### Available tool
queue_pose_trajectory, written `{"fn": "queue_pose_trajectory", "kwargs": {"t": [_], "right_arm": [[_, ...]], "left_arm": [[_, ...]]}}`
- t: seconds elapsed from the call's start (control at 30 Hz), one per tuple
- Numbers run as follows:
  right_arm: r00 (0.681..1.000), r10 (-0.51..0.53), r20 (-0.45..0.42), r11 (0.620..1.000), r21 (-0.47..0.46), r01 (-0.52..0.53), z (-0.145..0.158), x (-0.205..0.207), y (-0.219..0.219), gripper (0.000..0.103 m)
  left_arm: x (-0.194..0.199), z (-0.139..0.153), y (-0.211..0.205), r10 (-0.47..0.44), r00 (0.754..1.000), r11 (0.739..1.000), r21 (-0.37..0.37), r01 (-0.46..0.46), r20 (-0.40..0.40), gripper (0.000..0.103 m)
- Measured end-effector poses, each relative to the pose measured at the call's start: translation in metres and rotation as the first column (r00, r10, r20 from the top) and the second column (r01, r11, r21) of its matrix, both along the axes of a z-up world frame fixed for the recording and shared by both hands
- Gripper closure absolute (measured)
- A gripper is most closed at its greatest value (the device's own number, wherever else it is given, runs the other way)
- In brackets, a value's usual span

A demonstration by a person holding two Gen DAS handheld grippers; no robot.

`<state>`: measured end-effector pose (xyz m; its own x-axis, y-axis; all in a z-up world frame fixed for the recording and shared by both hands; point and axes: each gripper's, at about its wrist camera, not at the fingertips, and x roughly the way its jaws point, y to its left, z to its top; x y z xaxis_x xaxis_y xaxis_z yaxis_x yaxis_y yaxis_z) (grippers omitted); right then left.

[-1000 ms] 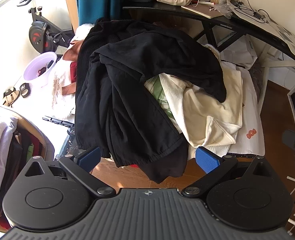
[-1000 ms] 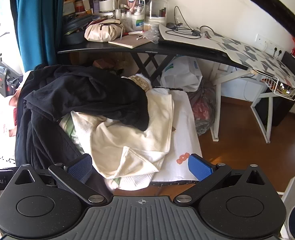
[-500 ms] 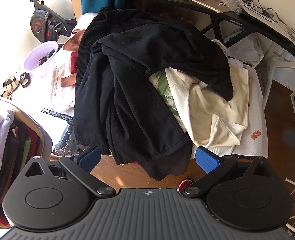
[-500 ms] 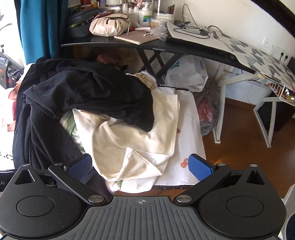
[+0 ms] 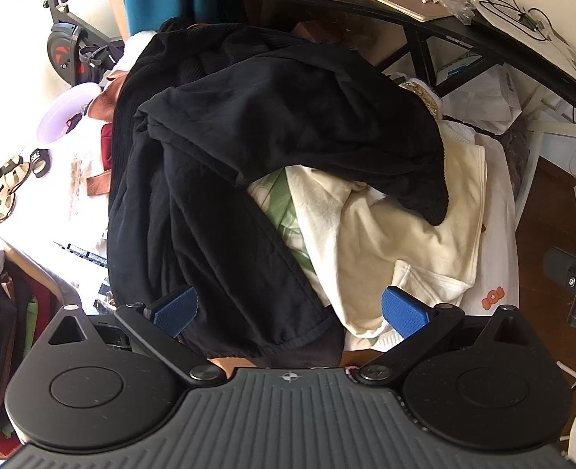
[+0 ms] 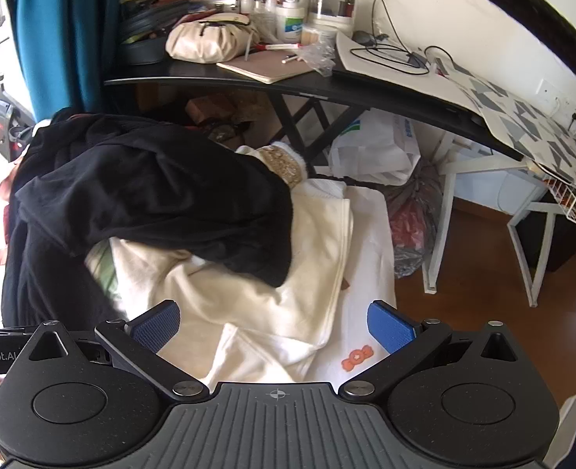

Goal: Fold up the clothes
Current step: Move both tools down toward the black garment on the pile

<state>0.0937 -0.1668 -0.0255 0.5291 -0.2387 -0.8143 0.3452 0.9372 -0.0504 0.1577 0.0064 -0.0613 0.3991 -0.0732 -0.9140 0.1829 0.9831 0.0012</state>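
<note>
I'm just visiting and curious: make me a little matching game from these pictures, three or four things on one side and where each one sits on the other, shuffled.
Things:
1. black garment
2. cream garment
3. beige pouch
4. white plastic bag

Places:
A. on the black desk, beside a notebook
B. on the floor under the desk
C. on top of the clothes pile
D. partly under the dark fabric, in front of the right gripper

Pairs: 1-C, 2-D, 3-A, 4-B
</note>
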Motion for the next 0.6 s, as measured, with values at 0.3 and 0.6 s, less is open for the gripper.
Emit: {"fn": "queue_pose_trajectory", "kwargs": {"t": [0.3, 0.6], "right_arm": [[0.998, -0.056, -0.012, 0.998, 0.029, 0.056, -0.01, 0.027, -0.077, 0.001], [0.995, -0.101, -0.021, 0.994, 0.033, 0.101, -0.019, 0.047, -0.13, 0.001]], "left_arm": [[0.038, -0.004, -0.073, -0.063, 0.998, 0.998, 0.024, 0.063, -0.015, 0.0], [0.069, -0.011, -0.128, -0.127, 0.991, 0.991, 0.023, 0.128, -0.036, 0.0]]}}
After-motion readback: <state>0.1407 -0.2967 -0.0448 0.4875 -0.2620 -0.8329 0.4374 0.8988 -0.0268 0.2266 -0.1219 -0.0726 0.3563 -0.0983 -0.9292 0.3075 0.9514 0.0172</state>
